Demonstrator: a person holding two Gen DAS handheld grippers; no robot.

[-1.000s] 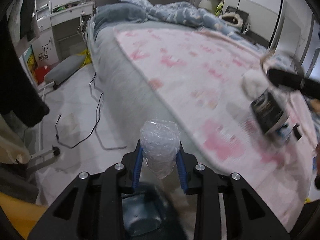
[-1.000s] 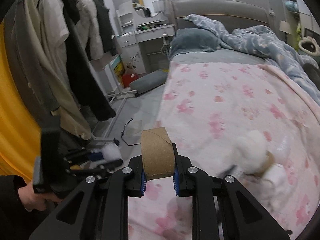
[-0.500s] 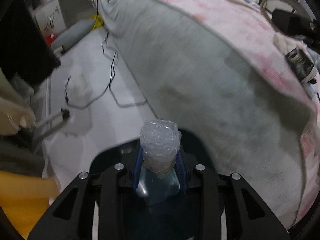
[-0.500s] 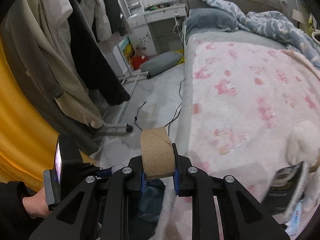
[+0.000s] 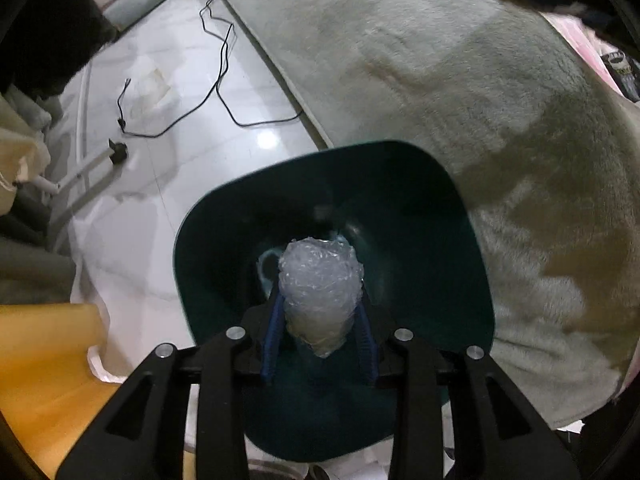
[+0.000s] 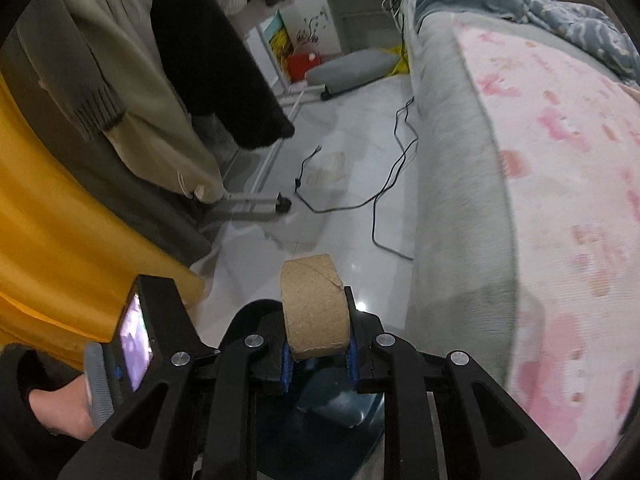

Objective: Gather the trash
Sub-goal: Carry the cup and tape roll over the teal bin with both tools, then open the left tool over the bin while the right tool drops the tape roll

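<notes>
The left gripper (image 5: pixel 320 344) points down into a dark green bin (image 5: pixel 460 240) beside the bed (image 5: pixel 480 100); its fingers have just been opening around a wad of bubble wrap (image 5: pixel 320 292), and whether they still press it is hard to tell. The right gripper (image 6: pixel 318 354) has its fingers clamped on a cardboard roll (image 6: pixel 314 308). The bin's floor is mostly hidden.

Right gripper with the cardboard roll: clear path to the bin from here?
Probably yes. The right gripper holds the cardboard roll at the near edge of the dark green bin, nothing between them. The left gripper with its plastic wad already fills the opening, so they may crowd.
</notes>
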